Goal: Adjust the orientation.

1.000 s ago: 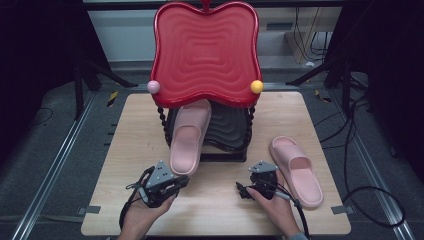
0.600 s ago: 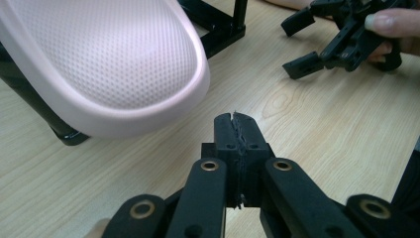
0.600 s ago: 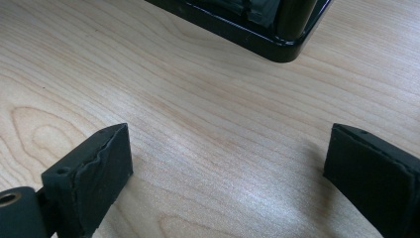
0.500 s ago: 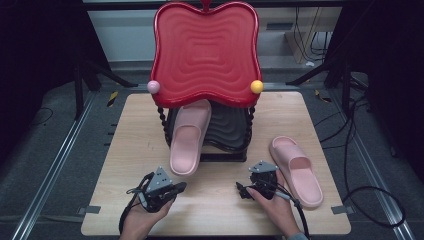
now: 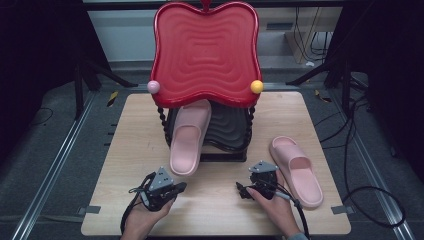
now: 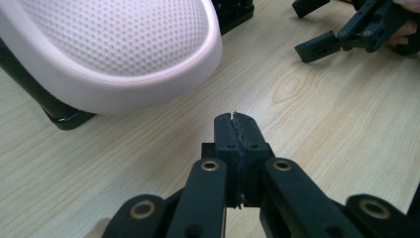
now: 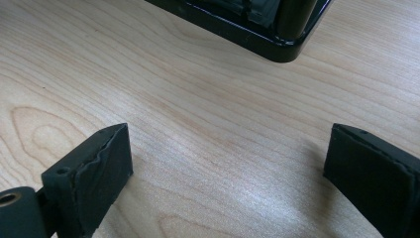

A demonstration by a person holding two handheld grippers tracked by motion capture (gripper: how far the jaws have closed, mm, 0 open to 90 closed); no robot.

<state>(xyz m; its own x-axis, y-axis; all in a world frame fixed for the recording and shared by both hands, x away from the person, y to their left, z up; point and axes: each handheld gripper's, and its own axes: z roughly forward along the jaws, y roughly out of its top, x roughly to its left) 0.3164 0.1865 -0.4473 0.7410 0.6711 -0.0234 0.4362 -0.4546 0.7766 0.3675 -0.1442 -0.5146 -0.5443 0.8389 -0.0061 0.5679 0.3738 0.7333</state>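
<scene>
A pink slipper (image 5: 187,137) (image 6: 114,49) lies on the black lower shelf (image 5: 230,130) of a red-topped rack (image 5: 205,50), its toe hanging over the shelf's front edge. A second pink slipper (image 5: 297,170) lies flat on the table at the right. My left gripper (image 5: 182,186) (image 6: 235,121) rests low on the table just in front of the overhanging toe, shut with nothing between its jaws. My right gripper (image 5: 245,182) (image 7: 233,163) (image 6: 299,27) sits between the rack and the right slipper, open, with only bare wood between its pads.
The wooden table (image 5: 130,150) carries the rack at its middle back. The rack's black base (image 7: 247,25) (image 6: 64,116) lies close ahead of both grippers. Twisted black posts (image 5: 161,120), a pink ball (image 5: 153,86) and a yellow ball (image 5: 256,86) edge the red top. Cables (image 5: 370,200) trail on the floor at the right.
My left gripper has drifted slightly back toward the table's near edge, away from the slipper's toe. The right gripper and both slippers have stayed put.
</scene>
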